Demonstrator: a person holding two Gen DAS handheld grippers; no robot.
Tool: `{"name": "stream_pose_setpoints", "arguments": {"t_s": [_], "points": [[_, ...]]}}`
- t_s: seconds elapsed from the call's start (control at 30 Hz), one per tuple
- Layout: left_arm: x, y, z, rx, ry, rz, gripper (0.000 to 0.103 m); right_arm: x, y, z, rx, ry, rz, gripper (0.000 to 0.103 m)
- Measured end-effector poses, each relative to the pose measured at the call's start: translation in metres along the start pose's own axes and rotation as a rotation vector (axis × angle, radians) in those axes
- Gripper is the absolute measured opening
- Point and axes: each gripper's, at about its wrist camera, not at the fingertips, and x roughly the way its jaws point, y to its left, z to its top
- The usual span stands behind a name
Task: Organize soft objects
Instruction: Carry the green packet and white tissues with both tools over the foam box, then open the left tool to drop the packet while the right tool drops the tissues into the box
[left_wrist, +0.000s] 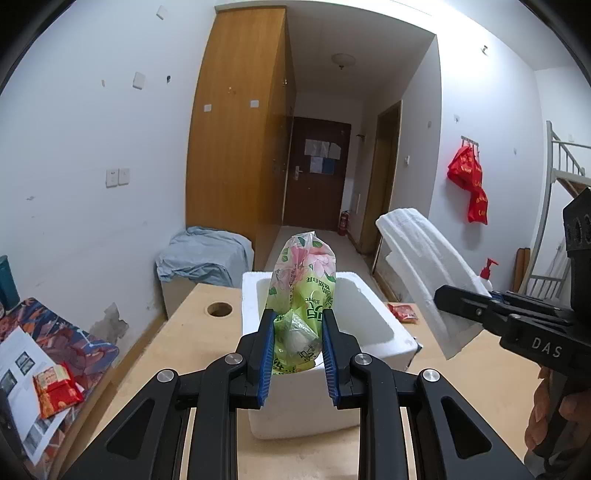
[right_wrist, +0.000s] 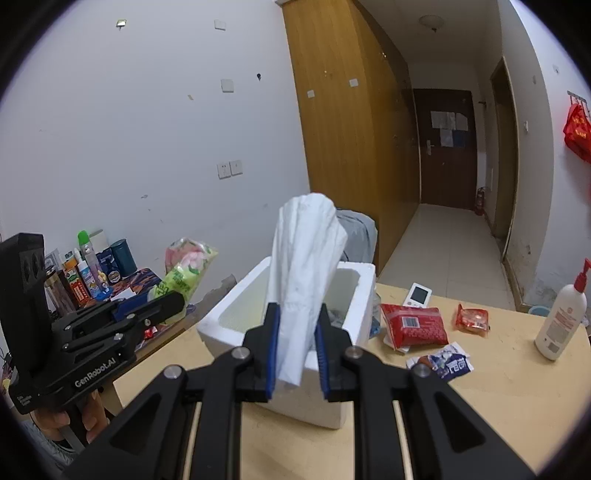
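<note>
Soft goods occupied both tools. Nearest in the left wrist view, the left gripper (left_wrist: 298, 341) had its blue pads pinching the lower end of a green flowered plastic bag (left_wrist: 303, 291), which stood upright above the near wall of a white foam box (left_wrist: 373, 325). In the right wrist view, the right gripper (right_wrist: 295, 345) pinched a white folded cloth (right_wrist: 304, 266) near its lower edge; the cloth rose upright and fanned wider at the top, likewise over the box's near wall. Both items appeared light and limp, the bag film probably slippery and liable to slide if gripped loosely, the cloth likely to sag or unfold. A hold on bunched material low down, as shown, seemed the soundest. Each gripper pointed gently downward toward the box, the two side by side, with a hand (right_wrist: 61, 421) visible under the left tool. The box sat on a pale wooden table (right_wrist: 498, 398). Beyond it, to the right, lay red snack packets (right_wrist: 413, 326) and a white pump bottle (right_wrist: 561, 314). Farther off stood a wooden wardrobe (left_wrist: 236, 122) and a dark door (left_wrist: 317, 170).
</note>
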Motion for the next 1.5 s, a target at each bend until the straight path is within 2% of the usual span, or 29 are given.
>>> {"name": "stream_pose_setpoints", "arguments": {"t_s": [0.4,0.93,1.5], "points": [[0.031,0.003,0.016,0.002,0.014,-0.021,0.025,0.03,-0.002,0.02,0.007,0.028,0.002,0.022],[0.073,0.003,0.022,0.016,0.06,-0.04,0.025,0.059,-0.015,0.02,0.038,0.063,-0.007,0.022],[0.098,0.007,0.025,0.034,0.094,-0.061,0.025,0.058,-0.022,0.021,0.061,0.061,-0.02,0.022]]}}
